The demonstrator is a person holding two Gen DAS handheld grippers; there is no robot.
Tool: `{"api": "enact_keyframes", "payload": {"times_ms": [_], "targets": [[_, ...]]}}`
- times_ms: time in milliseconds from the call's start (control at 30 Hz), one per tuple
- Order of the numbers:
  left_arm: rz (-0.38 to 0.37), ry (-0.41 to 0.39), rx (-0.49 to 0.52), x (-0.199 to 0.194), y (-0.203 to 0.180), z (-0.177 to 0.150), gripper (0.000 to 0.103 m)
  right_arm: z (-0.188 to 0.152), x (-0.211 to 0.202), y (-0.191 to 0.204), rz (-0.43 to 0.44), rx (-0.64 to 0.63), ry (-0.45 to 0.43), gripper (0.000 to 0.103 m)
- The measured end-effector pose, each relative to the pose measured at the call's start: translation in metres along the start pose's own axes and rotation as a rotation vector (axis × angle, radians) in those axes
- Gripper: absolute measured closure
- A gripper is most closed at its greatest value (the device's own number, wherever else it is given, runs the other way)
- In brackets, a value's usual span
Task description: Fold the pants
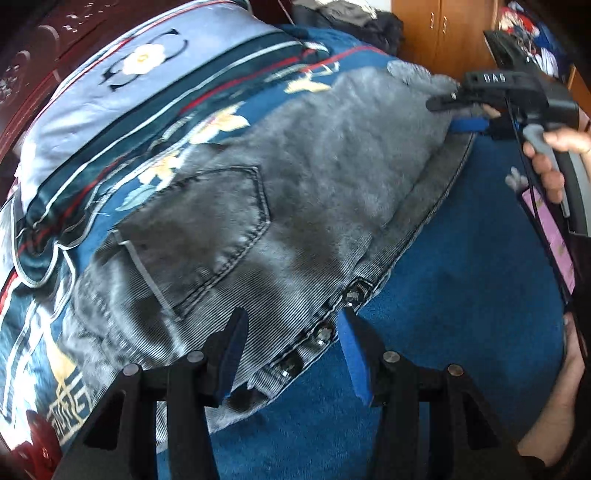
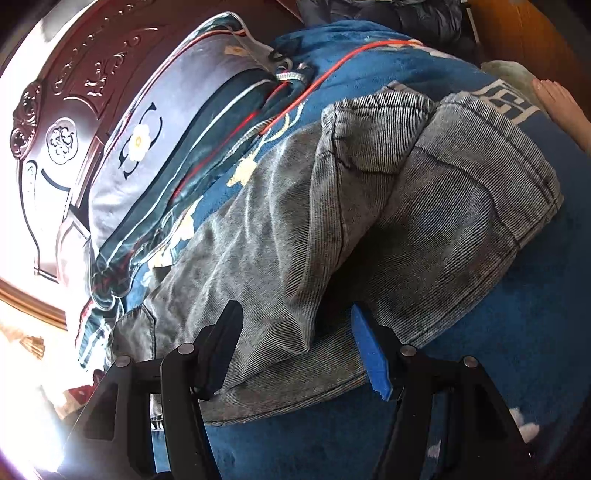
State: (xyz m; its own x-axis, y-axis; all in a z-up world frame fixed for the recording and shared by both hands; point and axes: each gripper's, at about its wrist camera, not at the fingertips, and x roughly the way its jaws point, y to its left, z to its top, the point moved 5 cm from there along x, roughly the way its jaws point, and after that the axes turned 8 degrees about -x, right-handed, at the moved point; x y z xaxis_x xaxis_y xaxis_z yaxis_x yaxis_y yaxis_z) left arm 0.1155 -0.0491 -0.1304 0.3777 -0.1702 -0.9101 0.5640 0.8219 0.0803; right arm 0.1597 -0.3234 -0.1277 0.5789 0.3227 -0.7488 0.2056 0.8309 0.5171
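Observation:
Grey washed jeans lie on a blue patterned blanket on a bed. In the left wrist view the back pocket and the buttoned waistband face my left gripper, which is open with the waist edge between its fingers. My right gripper is at the far end of the jeans. In the right wrist view the folded-over leg cuffs lie on top, and my right gripper is open over the jeans' near edge.
A pale pillow with a flower print lies behind the jeans, against a carved dark wood headboard. A wooden cabinet stands at the back right. Dark clothes are piled at the bed's far end.

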Motion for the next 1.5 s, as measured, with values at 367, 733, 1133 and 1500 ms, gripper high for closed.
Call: {"api": "enact_keyframes", "payload": {"times_ms": [367,733,1133,1500], "targets": [[-0.015,0.050,-0.021,0.025,0.003,0.009,0.055,0.016,0.015,-0.009,-0.058,-0.054,-0.031,0.070],[-0.082,-0.002,-0.070,0.011,0.001,0.007,0.098,0.027,-0.007,0.012,-0.071,-0.153,-0.139,0.094],[-0.145,-0.015,-0.078,-0.001,-0.004,-0.008,0.098,0.015,-0.031,0.005,-0.091,-0.108,-0.155,0.094],[-0.115,0.008,-0.070,-0.001,-0.009,-0.013,0.048,-0.006,-0.010,-0.039,-0.152,0.035,-0.007,0.070]]}}
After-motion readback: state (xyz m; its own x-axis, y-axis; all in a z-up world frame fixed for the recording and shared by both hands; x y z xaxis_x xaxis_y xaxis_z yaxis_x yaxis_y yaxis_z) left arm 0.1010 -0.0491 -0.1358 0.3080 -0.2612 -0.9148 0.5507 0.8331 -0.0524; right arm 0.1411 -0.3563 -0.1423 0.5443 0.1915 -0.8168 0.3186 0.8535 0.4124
